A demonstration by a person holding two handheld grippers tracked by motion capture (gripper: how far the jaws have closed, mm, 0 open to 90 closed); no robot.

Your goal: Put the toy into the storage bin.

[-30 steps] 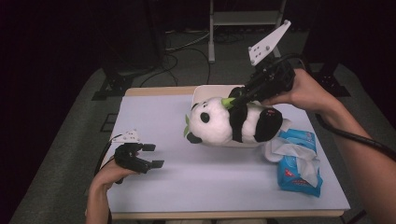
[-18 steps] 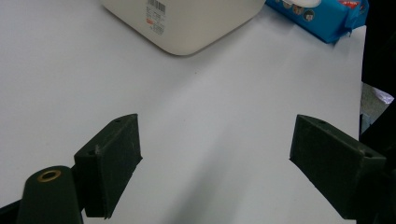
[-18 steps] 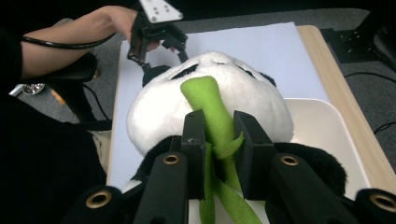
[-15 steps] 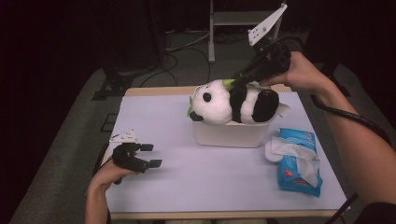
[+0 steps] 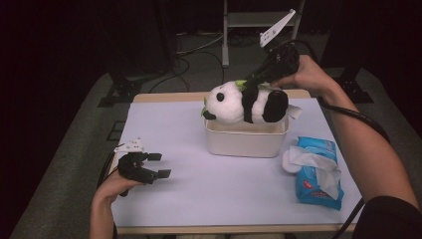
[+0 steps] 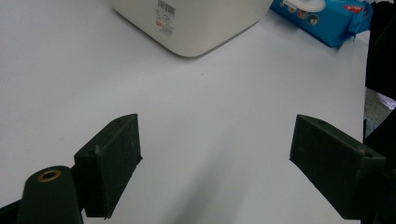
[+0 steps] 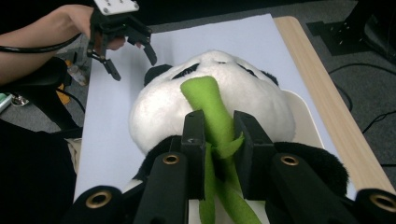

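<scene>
A black-and-white panda plush [image 5: 234, 102] lies on its side across the top of a white plastic bin [image 5: 246, 142] at the table's far middle. My right gripper [image 5: 247, 84] comes down on it from behind, shut on the green felt bamboo stalk [image 7: 210, 100] at the panda's chest. In the right gripper view the jaws [image 7: 219, 125] pinch that stalk, with the panda's head [image 7: 187, 100] just beyond. My left gripper [image 5: 158, 165] rests at the table's front left, open and holding nothing; its jaws [image 6: 217, 163] stand wide above the bare white tabletop.
A blue pack of wet wipes [image 5: 318, 172] with a tissue pulled out lies right of the bin, near my right forearm. The white table cover [image 5: 224, 189] spans the front. A metal stand [image 5: 239, 20] and cables sit on the floor behind.
My right gripper has carried the panda away from the front of the bin and lowered it onto the bin's top. The left gripper has stayed where it was.
</scene>
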